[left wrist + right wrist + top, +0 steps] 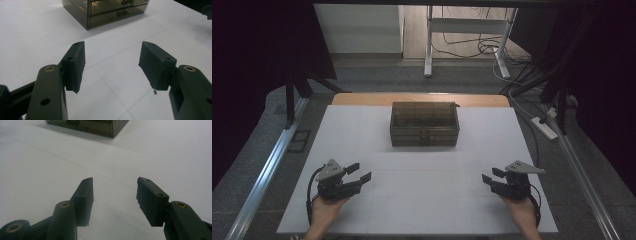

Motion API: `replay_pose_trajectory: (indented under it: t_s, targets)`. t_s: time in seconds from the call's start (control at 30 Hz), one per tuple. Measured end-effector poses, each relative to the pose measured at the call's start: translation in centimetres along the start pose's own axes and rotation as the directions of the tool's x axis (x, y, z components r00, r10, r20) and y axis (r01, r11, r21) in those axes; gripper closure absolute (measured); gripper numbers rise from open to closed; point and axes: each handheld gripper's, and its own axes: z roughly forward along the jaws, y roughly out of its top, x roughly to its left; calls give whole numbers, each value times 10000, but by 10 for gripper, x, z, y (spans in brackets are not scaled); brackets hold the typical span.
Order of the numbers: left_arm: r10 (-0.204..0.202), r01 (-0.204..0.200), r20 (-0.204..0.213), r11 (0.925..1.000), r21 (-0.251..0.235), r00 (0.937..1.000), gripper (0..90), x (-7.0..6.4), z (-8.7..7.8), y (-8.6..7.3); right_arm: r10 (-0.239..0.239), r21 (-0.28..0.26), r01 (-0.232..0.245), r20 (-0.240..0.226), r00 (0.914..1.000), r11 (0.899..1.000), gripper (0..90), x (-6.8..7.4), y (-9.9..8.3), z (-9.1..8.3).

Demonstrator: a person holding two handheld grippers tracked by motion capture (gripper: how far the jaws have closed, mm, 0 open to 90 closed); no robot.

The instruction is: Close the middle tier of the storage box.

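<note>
On the white surface (362, 130), I am holding both claws (359, 172) (488, 176) wide, empty, likely readying to reach the drawer box (424, 124)

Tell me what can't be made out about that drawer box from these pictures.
- Drawer box contents: high view, dark tinted walls hide them.
- Its top and far side: left gripper view, cut off by the upper edge.
- Its handles: right gripper view, cropped and blurred.
</note>
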Motion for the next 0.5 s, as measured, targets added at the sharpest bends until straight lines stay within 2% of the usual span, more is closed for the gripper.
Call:
replay_pose_trajectory:
  t_s: [0.5]
  targets:
    - [-6, 2, -144, 9996, -266, 9999, 368, -1, -12, -10, 143, -480, -143, 8, 9999, 9987, 440, 3, -9, -14]
